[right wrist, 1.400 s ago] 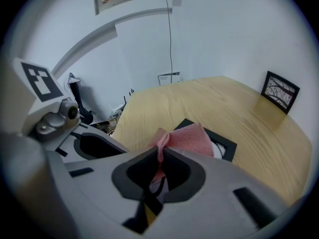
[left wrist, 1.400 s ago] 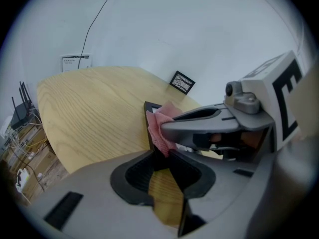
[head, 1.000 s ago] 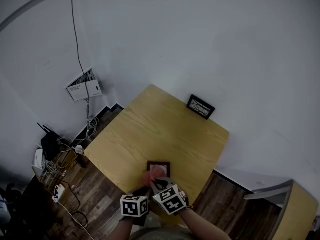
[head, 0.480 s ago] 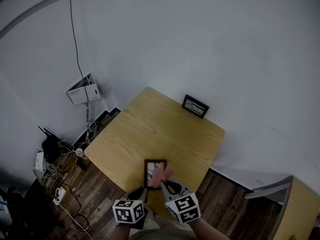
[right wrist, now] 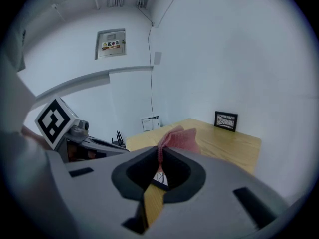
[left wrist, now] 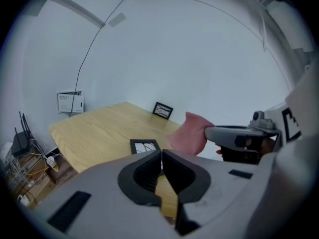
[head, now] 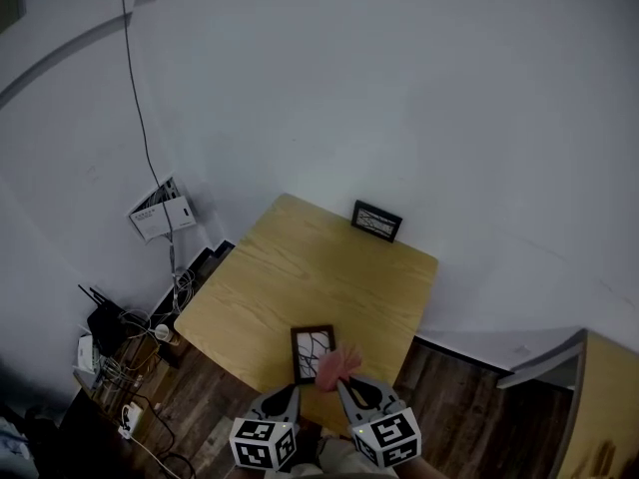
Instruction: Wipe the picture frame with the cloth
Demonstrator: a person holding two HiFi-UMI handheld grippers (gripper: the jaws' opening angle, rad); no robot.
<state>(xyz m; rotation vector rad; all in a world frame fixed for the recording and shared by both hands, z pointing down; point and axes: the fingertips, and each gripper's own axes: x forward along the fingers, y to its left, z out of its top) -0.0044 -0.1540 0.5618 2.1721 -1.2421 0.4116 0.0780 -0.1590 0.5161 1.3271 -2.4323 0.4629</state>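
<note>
Lying flat near the front edge of the worktop, the picture frame waits; the wiping seems paused. The right hand-held gripper is clamped on the pink cloth, just beside the frame. The left hand-held gripper has just been closing, and its jaws are together on nothing. Next, the cloth must come down onto the glass. No container shows.

The wooden table bears a picture frame lying flat and a second frame upright.
</note>
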